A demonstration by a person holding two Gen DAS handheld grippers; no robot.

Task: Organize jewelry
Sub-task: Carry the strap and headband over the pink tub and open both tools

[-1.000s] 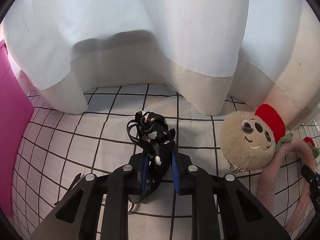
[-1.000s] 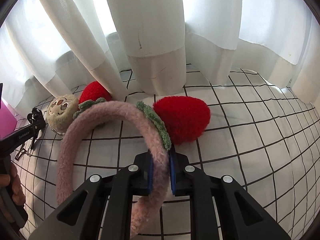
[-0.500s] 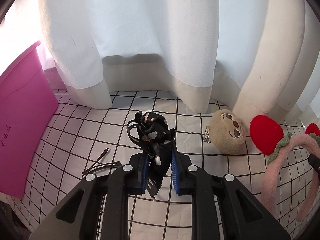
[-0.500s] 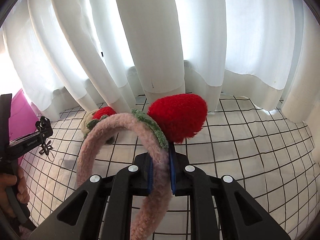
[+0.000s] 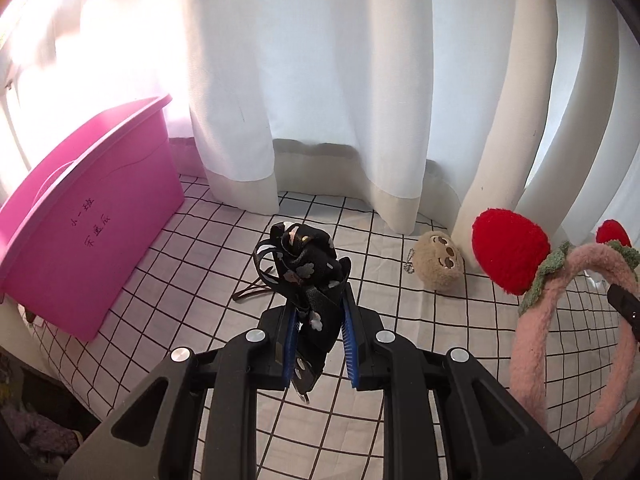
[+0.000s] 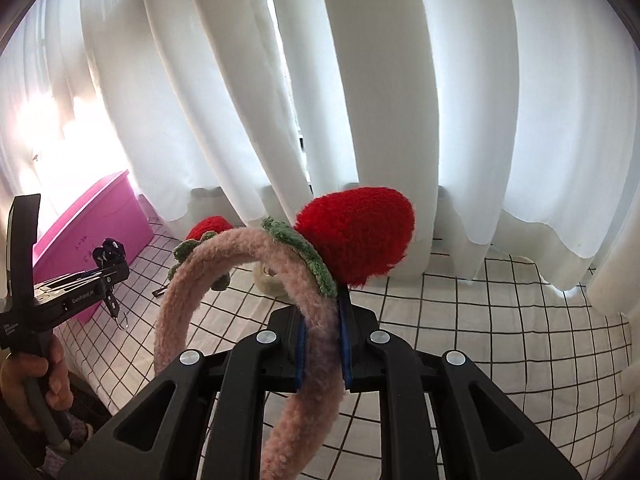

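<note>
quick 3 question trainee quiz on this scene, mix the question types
1. True or false: the left gripper is shut on the black bow clip.
2. What does the right gripper hold? A) plush face B) pink headband C) hairpin
3. Fill in: the plush face lies on the checked cloth near the ____.

Key: 1 true; 2 B; 3 curtain.

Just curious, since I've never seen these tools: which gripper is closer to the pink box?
Left. The left gripper, holding a black hair bow, hangs beside the pink box; the right gripper, clamping the fuzzy strawberry headband, is farther off.
</note>
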